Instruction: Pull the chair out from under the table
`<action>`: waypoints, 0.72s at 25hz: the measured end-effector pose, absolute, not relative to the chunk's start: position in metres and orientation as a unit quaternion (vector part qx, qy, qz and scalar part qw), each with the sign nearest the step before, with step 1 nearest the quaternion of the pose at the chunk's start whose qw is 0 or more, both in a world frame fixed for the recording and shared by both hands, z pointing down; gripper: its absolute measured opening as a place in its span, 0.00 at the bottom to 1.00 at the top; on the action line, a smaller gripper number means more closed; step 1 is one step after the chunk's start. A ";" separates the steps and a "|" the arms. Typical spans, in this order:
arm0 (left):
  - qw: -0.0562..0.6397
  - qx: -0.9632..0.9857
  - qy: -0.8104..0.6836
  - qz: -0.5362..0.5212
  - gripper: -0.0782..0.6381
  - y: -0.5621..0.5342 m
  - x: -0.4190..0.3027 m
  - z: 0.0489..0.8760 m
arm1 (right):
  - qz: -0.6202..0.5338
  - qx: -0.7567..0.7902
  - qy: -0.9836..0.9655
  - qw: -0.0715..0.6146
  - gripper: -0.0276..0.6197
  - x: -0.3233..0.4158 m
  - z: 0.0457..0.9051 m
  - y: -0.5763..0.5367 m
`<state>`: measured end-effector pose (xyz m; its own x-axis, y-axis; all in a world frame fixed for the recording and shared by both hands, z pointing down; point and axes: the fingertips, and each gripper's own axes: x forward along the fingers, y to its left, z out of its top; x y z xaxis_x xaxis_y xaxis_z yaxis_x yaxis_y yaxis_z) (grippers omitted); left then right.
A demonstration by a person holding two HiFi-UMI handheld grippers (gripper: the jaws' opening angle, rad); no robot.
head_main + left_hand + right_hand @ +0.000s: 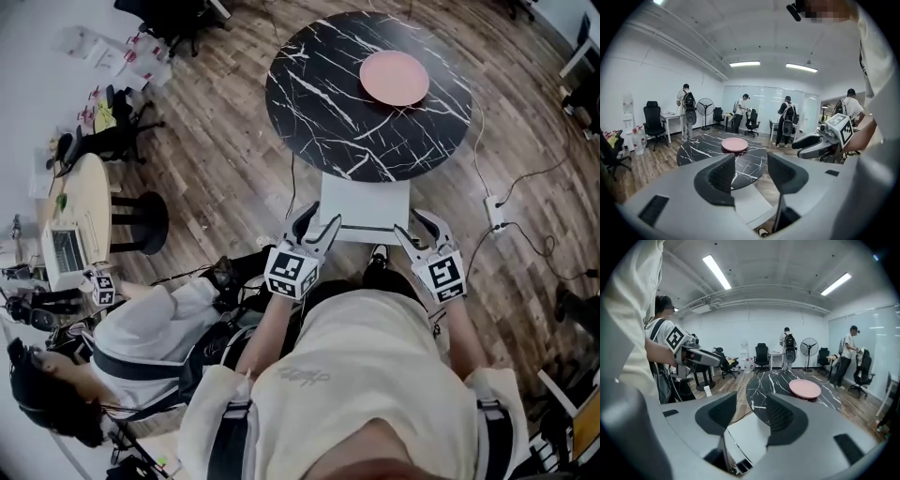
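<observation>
No words, numbers or signs can be read. A small print on the person's shirt (356,370) is too blurred to make out.

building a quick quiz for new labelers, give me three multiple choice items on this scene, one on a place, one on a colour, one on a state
1. Where is the pink plate?
A on the floor
B on the round table
C on a desk by the wall

2. What colour is the chair at that table's near edge?
A black
B pink
C white

3. How do the jaws of the left gripper stand?
A apart, pressing on nothing
B shut on the plate
C shut on a cable

Answers:
1 B, the plate lies on the black marbled top.
2 C, the chair shows white in the head view.
3 A, the left gripper view shows a clear gap between the pads.
</observation>
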<state>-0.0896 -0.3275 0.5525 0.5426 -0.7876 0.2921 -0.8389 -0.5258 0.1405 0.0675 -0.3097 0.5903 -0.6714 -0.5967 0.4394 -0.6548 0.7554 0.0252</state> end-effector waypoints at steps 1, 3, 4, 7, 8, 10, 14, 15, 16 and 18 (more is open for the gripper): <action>0.131 0.868 -0.470 0.097 0.44 -0.331 -0.088 0.552 | 0.066 0.342 -0.913 0.214 0.36 0.069 0.591 -0.313; 0.128 0.867 -0.471 0.096 0.44 -0.336 -0.085 0.551 | 0.064 0.342 -0.914 0.209 0.36 0.071 0.593 -0.320; 0.126 0.868 -0.471 0.097 0.44 -0.337 -0.084 0.551 | 0.063 0.340 -0.915 0.208 0.36 0.071 0.593 -0.322; 0.122 0.872 -0.464 0.102 0.44 -0.337 -0.083 0.548 | 0.067 0.335 -0.917 0.203 0.36 0.071 0.592 -0.324; 0.122 0.874 -0.460 0.104 0.44 -0.337 -0.084 0.548 | 0.068 0.335 -0.918 0.202 0.36 0.072 0.593 -0.325; 0.122 0.877 -0.451 0.114 0.44 -0.335 -0.088 0.551 | 0.071 0.331 -0.918 0.208 0.37 0.075 0.595 -0.328; 0.131 0.880 -0.436 0.137 0.44 -0.327 -0.105 0.562 | 0.081 0.325 -0.915 0.225 0.37 0.078 0.598 -0.324; 0.134 0.880 -0.432 0.143 0.44 -0.324 -0.110 0.566 | 0.084 0.325 -0.914 0.228 0.37 0.079 0.600 -0.321; 0.138 0.881 -0.426 0.150 0.44 -0.321 -0.115 0.570 | 0.088 0.326 -0.913 0.231 0.37 0.079 0.601 -0.319; 0.144 0.886 -0.408 0.166 0.44 -0.316 -0.122 0.576 | 0.093 0.326 -0.911 0.236 0.37 0.080 0.602 -0.316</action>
<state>-0.1215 -0.3165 0.5760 0.6122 -0.6751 0.4116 -0.7706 -0.6260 0.1195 0.0803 -0.3159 0.6019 -0.6761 -0.5496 0.4907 -0.6376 0.7702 -0.0160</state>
